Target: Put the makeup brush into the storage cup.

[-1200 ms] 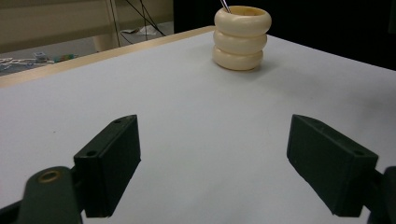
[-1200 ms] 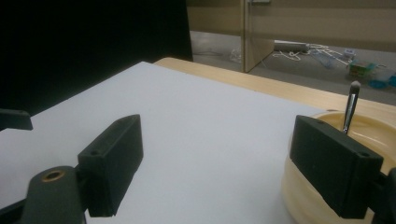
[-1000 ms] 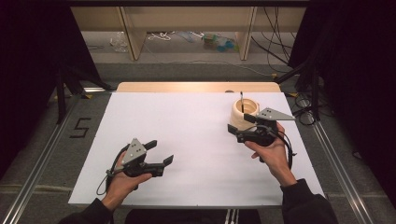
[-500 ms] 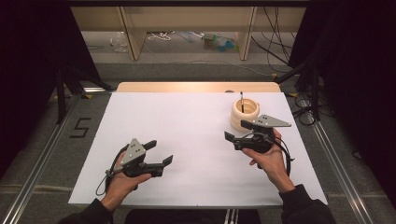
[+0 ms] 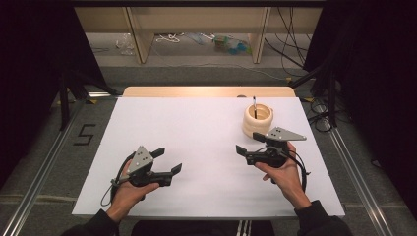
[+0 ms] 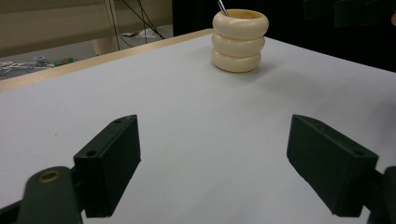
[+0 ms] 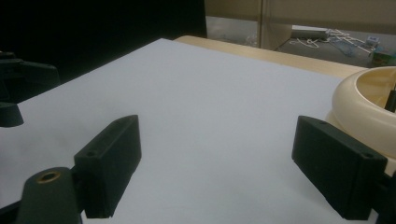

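So the main thing here is a cream ribbed holder [image 5: 257, 119], looks like three fat rings stacked up, standing upright on the white table [image 5: 196, 132] toward the far right side, not far from the back edge. There's a thin dark stick [image 5: 254, 104] poking out of the top of it, can't really tell what it is, pen or tool or whatever. In the left gripper view the holder [image 6: 240, 40] sits well ahead and a bit to the right, with bare white surface between it and the jaws. The right gripper [image 5: 248, 151] is just in front of the holder on the person's side, near it but not touching, held in the right hand [image 5: 281, 172] and pointing left across the table. In the right gripper view its jaws are spread wide with nothing between them, and the holder's rim [image 7: 369, 100] sits right beside the right-hand jaw. The left gripper [image 5: 166, 160] is over on the near left part of the table, well apart from the holder, held in the left hand [image 5: 129, 189], jaws also wide open and empty, angled toward the right.
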Available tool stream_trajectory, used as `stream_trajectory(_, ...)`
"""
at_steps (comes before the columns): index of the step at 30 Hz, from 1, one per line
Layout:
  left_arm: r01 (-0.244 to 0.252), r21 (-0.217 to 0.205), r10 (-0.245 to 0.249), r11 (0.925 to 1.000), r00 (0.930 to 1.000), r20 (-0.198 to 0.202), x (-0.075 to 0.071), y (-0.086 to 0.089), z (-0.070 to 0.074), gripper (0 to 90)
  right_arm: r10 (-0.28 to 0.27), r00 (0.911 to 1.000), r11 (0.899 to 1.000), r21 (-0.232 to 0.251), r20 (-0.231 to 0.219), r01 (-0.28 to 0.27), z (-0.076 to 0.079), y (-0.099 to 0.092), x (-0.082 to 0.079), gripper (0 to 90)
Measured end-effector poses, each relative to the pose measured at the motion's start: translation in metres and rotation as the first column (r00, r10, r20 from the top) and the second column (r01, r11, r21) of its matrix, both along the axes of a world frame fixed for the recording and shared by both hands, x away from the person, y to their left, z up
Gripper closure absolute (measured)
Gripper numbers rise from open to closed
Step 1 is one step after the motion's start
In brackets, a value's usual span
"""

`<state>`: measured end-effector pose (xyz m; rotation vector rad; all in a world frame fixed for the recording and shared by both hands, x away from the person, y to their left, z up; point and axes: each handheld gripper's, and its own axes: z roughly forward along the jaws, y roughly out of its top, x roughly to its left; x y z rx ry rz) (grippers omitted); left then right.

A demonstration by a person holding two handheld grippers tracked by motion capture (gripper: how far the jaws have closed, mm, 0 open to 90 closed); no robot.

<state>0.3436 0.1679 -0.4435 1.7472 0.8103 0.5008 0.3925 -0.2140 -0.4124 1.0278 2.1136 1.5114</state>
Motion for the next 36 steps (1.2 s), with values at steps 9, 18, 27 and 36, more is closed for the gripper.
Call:
stream_trajectory(9,0.004,0.006,-0.004,1.0000,0.9999,0.011,0.001,0.001,0.001,17.5,0.017,0.9999,1.000,-0.015,0.000,-0.017,-0.008,-0.002,-0.015,16.6)
stream_trajectory(18,-0.006,-0.004,0.006,1.0000,1.0000,-0.002,0.000,0.001,0.000,17.5,0.028,0.9996,1.000,-0.010,0.002,-0.028,-0.011,-0.003,-0.026,16.6)
stream_trajectory(27,0.008,0.016,-0.008,0.9998,0.9999,0.011,0.001,0.001,0.000,17.5,0.042,0.9991,0.999,0.006,0.008,-0.042,-0.013,-0.005,-0.034,16.5)
stream_trajectory(36,0.005,0.007,-0.005,1.0000,1.0000,0.007,0.001,0.001,0.000,17.5,0.043,0.9987,0.999,0.014,0.027,-0.043,-0.013,-0.004,-0.037,16.5)
